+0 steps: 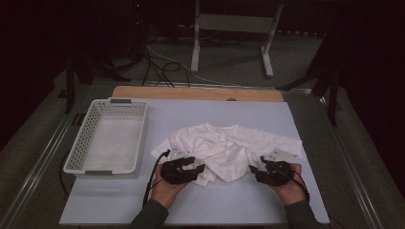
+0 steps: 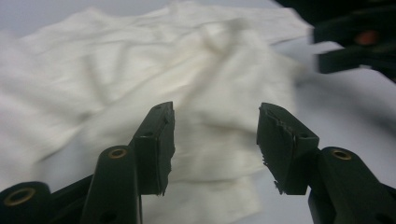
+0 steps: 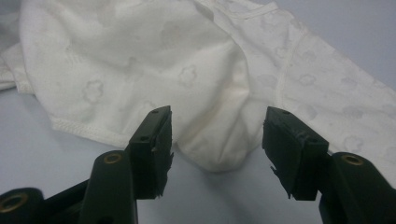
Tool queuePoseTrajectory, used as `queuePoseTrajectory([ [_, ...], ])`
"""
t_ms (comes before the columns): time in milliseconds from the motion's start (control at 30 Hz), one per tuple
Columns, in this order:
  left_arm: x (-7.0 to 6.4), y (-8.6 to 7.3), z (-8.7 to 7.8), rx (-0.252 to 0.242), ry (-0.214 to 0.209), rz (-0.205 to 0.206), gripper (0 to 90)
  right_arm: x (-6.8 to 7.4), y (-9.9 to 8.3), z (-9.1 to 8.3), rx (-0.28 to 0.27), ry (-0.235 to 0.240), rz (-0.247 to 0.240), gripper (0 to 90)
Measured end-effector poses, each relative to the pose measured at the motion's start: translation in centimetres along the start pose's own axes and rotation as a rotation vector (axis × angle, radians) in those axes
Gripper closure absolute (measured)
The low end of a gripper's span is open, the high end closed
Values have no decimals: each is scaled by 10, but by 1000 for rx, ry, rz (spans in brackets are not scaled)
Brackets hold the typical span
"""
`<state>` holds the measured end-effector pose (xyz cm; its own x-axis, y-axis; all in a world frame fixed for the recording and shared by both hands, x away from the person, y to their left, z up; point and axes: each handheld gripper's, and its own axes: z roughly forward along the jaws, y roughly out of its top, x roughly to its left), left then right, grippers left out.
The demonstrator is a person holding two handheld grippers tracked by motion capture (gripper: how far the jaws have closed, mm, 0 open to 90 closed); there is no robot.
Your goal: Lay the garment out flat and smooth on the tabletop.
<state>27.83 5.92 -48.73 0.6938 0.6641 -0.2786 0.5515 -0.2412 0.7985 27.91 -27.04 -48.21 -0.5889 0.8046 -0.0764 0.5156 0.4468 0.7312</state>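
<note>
Both hands low, left gripper [image 1: 199, 168] and right gripper [image 1: 254, 170] (jaws apart) flanking the shirt [image 1: 224, 145].

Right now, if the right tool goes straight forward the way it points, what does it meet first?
Most likely the white garment: the right tool is open, and a rounded fold of the cloth lies directly ahead between its jaws. How near it is cannot be judged exactly.

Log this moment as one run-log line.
left gripper: open, at garment's near-left edge | right gripper: open, at near fold | white garment: crumpled on blue mat | white basket: left of garment
</note>
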Motion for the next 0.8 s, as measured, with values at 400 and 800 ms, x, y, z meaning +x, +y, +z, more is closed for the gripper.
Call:
queuePoseTrajectory([
  [400,-27,-16,48,201,-69,122,524,0,-2,-3,-12,13,14,418],
  [800,-24,-10,53,245,-27,166,895,0,-2,-5,-18,16,18,418],
])
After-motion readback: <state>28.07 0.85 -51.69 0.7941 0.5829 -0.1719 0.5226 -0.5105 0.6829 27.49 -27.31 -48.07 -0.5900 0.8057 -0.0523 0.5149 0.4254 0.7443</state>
